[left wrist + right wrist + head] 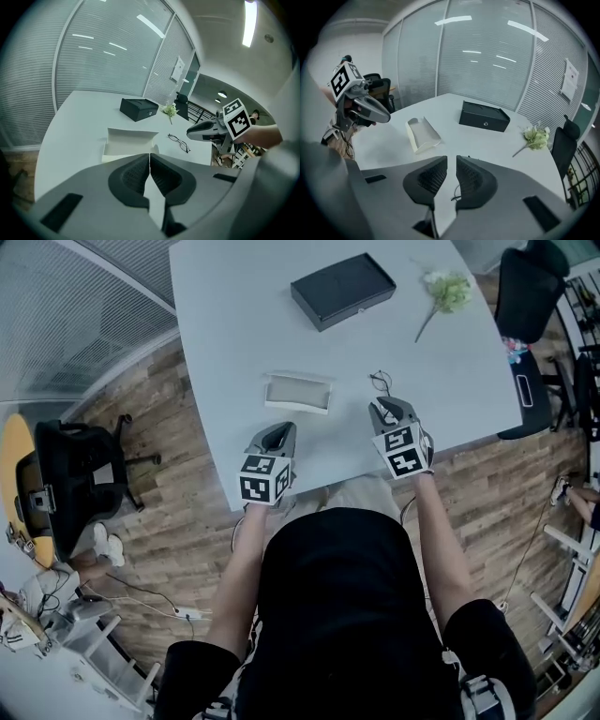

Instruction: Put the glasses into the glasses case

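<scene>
White table (234, 334), near edge in play. Far left: left gripper (150, 158), clenched tip to tip, nothing between the jaws, held above the surface. Just beyond it: glasses case (298, 393), pale, lid open, lying flat, looks empty. Further back, out of play: black box (342, 289), shut. Right of the case and apart from it: glasses (179, 142), thin dark wire frame, flat on the table, not yet in the case; folded or not, too small to tell. Right behind them: right gripper (451, 161), angled down, jaws released to a narrow slit. Thin bit of dark wire visible low in that slit, pads not seen pressing on it, so no grip yet. Far right, back: green sprig (447, 289), irrelevant.

Handling, as judged: very light, springy wire, lenses easy to smear or scratch, temples likely to bend if squeezed hard. Slippery under hard pads, prone to pivot when pinched at one end. Best hold probably at the bridge or the rim beside a hinge, gentle pinch, never on a lens. Then low lift, short carry left, down lengthwise into the case.
</scene>
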Motion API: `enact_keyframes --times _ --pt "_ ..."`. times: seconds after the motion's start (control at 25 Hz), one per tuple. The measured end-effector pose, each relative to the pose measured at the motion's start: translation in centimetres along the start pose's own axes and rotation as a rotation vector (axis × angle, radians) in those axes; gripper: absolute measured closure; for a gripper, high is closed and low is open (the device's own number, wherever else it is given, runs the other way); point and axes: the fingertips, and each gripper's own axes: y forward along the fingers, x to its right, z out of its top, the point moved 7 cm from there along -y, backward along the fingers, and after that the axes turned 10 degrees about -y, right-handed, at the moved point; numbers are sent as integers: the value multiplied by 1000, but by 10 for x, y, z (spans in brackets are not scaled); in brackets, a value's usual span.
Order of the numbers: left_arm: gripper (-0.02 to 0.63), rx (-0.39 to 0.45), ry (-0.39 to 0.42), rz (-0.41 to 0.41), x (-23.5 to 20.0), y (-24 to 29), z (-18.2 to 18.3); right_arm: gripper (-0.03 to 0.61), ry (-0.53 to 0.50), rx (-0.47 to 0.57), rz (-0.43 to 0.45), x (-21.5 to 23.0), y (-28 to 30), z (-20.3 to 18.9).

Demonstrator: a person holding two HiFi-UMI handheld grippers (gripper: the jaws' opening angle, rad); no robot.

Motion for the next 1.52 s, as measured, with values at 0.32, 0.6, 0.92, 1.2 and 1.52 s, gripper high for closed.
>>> enact_keyframes --times 0.32,0.6,0.92,1.2,1.52 --pt "589 -48 -14 7 14 12 -7 503 130 -38 -44 36 15 -31" --pt "589 -62 -20 42 26 27 1 504 160 -75 -4 56 39 -58" --pt "589 -76 -37 75 40 36 8 514 186 -102 46 67 61 -70" --pt "589 -75 -45 100 48 39 5 544 162 -93 53 70 66 -74" --pt "591 -22 -58 124 54 42 8 551 125 -49 65 72 64 -79"
